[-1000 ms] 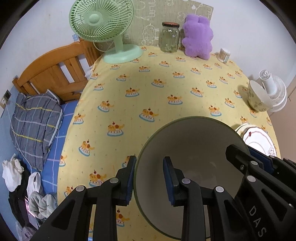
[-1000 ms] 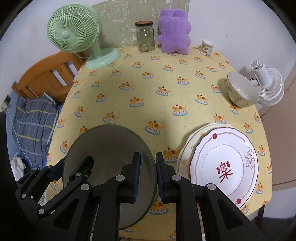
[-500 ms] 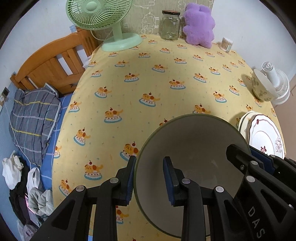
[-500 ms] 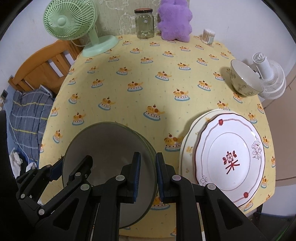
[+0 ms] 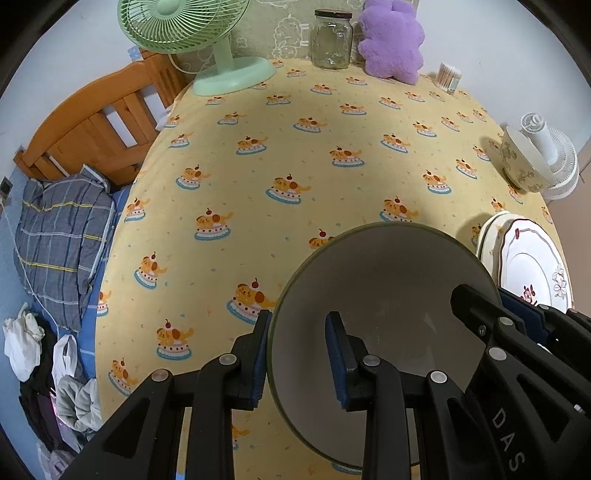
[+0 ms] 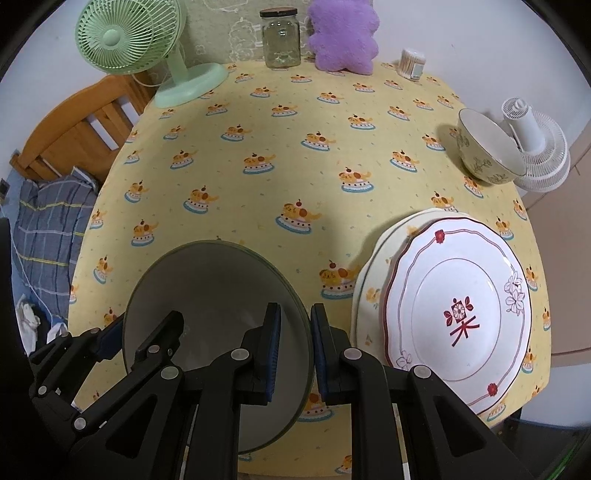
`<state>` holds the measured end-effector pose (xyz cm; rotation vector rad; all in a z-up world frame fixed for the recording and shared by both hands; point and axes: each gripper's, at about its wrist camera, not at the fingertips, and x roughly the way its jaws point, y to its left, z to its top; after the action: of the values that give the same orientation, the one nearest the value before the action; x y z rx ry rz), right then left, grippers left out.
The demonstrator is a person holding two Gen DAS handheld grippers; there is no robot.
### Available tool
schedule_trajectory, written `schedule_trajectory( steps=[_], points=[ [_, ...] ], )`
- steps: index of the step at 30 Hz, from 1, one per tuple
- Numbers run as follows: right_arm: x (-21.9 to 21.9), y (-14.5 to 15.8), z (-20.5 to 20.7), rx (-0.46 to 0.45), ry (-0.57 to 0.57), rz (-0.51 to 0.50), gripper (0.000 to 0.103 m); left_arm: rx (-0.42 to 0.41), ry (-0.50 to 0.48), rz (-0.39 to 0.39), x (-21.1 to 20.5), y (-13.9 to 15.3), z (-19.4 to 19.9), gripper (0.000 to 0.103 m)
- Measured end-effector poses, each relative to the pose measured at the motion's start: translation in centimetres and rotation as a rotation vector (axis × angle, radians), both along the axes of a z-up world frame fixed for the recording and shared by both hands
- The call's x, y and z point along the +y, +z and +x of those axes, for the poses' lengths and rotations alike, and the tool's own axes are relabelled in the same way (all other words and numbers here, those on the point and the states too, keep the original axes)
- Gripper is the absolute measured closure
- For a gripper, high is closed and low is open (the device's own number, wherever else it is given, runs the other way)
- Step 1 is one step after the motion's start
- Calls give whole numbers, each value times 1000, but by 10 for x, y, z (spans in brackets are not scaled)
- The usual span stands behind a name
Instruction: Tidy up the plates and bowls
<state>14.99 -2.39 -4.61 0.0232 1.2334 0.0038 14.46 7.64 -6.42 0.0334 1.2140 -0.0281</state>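
Note:
A grey bowl with a dark green rim is held above the yellow tablecloth near the table's front edge. My left gripper is shut on its left rim. My right gripper is shut on its right rim, and its fingers show in the left wrist view. To the right lies a white flower-patterned plate stacked on a cream plate. A cream floral bowl stands at the far right.
A green desk fan, a glass jar, a purple plush toy and a cotton-swab tub line the back edge. A white fan sits beyond the right edge. A wooden bed frame and bedding lie left.
Both grippers have risen with the grey bowl; the table looks farther below and more of it shows. The grip on the bowl is unchanged.

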Motion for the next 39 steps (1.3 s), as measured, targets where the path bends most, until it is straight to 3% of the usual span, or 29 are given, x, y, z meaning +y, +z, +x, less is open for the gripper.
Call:
schedule_trajectory(
  steps=[5, 8, 10, 16, 20, 22, 29, 34, 39],
  points=[
    [-2, -1, 4, 5, 13, 11, 83, 6, 13, 5, -2, 0, 2, 74],
    [-3, -2, 7, 11, 27, 28, 83, 20, 23, -12, -3, 0, 3, 61],
    [-4, -2, 10, 19, 45, 42, 83, 21, 32, -4, -6, 1, 4, 60],
    [-4, -1, 15, 30, 92, 56, 82, 17, 26, -17, -7, 6, 3, 40],
    [-2, 5, 12, 20, 93, 68, 65, -17, -3, -26, -4, 16, -2, 28],
    [-2, 10, 8, -4, 82, 69, 46, -36, -14, -25, -3, 22, -4, 27],
    [-8, 36, -1, -77, -4, 11, 37, -93, -96, -59, -10, 47, -6, 15],
    [-25, 54, -2, -141, -48, -14, 26, -143, -121, -78, -30, 65, -2, 14],
    [-54, 67, 4, -181, -74, 9, 26, -186, -107, -82, -54, 76, 3, 15]
  ],
)
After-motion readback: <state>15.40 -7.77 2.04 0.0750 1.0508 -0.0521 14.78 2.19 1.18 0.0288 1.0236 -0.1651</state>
